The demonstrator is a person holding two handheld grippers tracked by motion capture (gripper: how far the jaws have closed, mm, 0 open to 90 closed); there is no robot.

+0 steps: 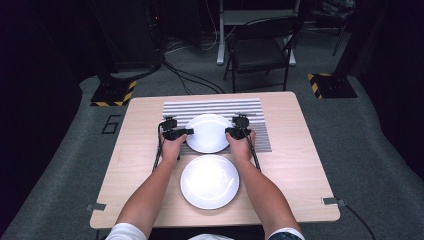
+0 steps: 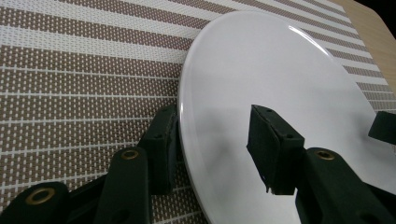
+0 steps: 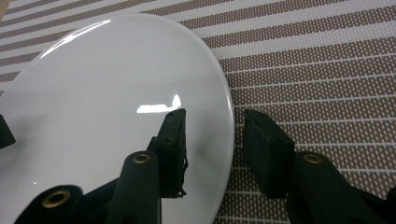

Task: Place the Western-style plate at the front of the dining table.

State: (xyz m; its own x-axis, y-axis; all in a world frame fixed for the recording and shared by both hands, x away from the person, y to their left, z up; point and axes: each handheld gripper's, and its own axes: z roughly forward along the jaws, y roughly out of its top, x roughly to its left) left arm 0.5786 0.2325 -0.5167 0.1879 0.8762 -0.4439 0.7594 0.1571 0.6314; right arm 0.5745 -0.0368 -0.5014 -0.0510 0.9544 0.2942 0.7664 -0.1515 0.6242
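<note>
My left gripper and my right gripper stand at opposite sides of the far round white ceramic plate, which lies on the brown-and-white striped woven placemat. Each gripper has its jaws parted around the plate's rim, one jaw over it and one outside, not clamped. A second white plate lies nearer me on the light wooden table.

Lab: hazard-taped stand bases, floor cables
</note>
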